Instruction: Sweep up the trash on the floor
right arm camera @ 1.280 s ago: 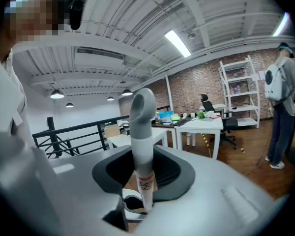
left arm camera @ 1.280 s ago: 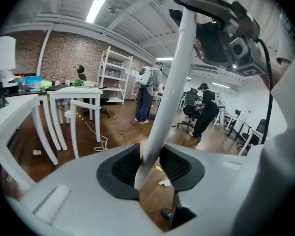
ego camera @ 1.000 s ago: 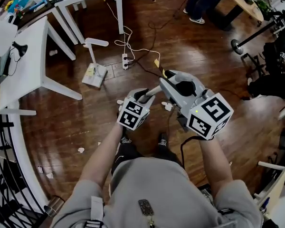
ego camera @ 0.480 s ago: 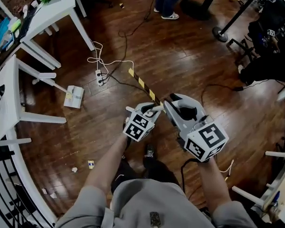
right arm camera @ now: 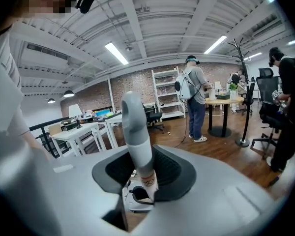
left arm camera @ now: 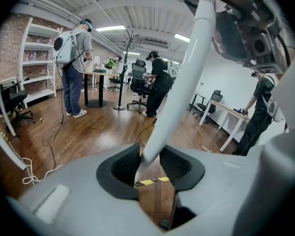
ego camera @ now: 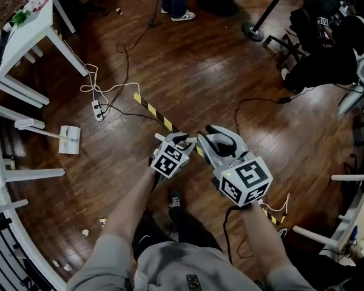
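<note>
I am holding a white broom handle [ego camera: 191, 142] in both claws; my left claw [ego camera: 179, 140] is clamping it lower down and my right claw [ego camera: 211, 139] is clamping it near its rounded top end, with each pair of pads pressing on the shaft; the broom's head is showing in no view. The long-handled dustpan [ego camera: 69, 139] is lying on the wooden floor [ego camera: 200, 71], untouched and well apart from both claws; a yellow-and-black striped strip [ego camera: 148, 108] is running across the boards between the dustpan and me. The trash is lying loose: a pale paper scrap [ego camera: 85, 231] and a small yellowish bit [ego camera: 102, 222] are sitting well apart from the dustpan, on the side nearer my feet; more crumbs [ego camera: 56, 263] are lying further that way. Judging from this, nothing is gathered yet; I am reckoning that all the sweeping and the scooping into the dustpan are left to do.
</note>
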The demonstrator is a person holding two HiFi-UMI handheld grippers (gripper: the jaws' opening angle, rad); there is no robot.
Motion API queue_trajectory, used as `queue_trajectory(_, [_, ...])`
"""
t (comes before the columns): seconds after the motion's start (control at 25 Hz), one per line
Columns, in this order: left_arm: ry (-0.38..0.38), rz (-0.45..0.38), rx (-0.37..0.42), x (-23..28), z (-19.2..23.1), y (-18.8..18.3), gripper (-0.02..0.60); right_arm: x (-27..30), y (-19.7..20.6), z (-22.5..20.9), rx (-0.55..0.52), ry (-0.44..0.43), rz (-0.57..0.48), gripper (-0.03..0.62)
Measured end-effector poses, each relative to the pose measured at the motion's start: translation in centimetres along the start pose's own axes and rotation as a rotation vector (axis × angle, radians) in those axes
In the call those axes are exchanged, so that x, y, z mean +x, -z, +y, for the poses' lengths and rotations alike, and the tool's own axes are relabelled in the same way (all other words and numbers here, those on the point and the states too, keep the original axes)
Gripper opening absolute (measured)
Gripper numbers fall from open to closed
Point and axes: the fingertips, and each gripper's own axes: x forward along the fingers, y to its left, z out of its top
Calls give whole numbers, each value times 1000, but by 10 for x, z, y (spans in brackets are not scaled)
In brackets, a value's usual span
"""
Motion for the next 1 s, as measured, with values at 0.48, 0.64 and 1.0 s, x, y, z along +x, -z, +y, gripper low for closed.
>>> queue_trajectory(0.48, [-92,53,-164,-22,3,84,135,26,58,35,70,-132,120,95])
queue_trajectory(0.64, [-145,57,-204,-57,13,115,133,41,68,78,75,-197,143,97])
queue_trajectory(1.0, [-281,76,-302,-171,33,218,135,76,102,207,104,-341,224,97])
